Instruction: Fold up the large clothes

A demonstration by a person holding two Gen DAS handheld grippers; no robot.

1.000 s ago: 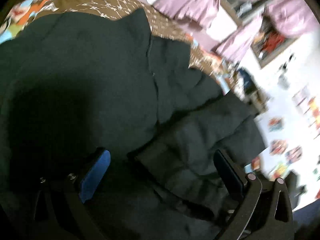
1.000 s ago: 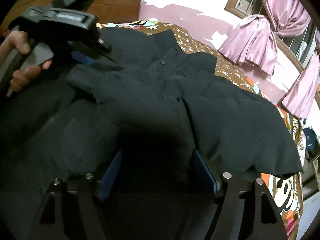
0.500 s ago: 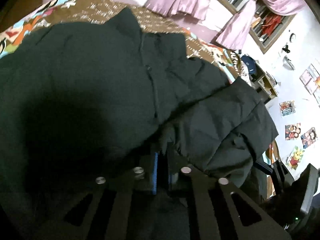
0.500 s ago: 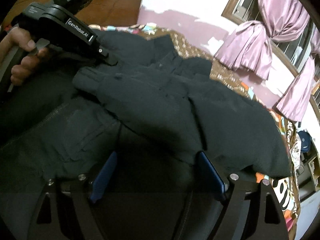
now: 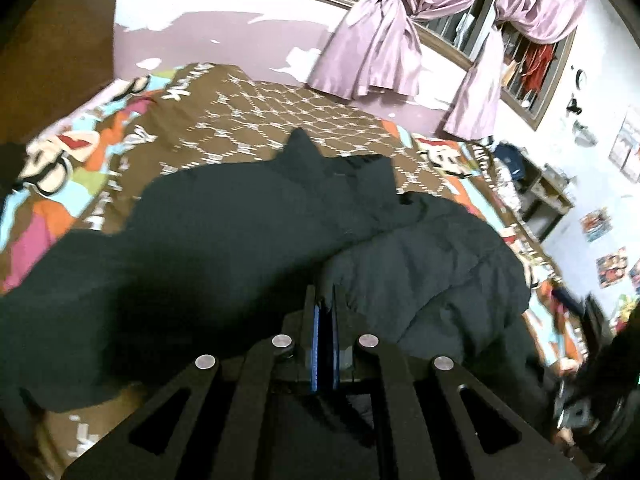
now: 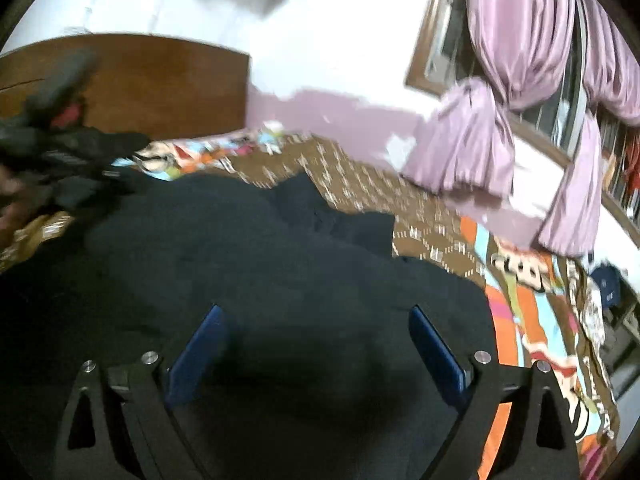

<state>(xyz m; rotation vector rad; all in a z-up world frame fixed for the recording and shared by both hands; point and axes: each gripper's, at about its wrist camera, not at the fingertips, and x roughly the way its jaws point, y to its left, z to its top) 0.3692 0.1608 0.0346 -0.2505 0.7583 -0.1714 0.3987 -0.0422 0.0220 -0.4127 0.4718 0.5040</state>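
Fabric of the black jacket, spread across the bed, is pinched in my left hand-held gripper. My right hand-held gripper hovers spread over it. I should carry the pinched layer across evenly, keeping the fold flat.

A bed's brown patterned bedspread with bright cartoon prints runs up to a wooden headboard. Lilac curtains, knotted at mid-height, hang over a barred window in a brown frame. Low shelves stand against the white wall, with small posters above them.
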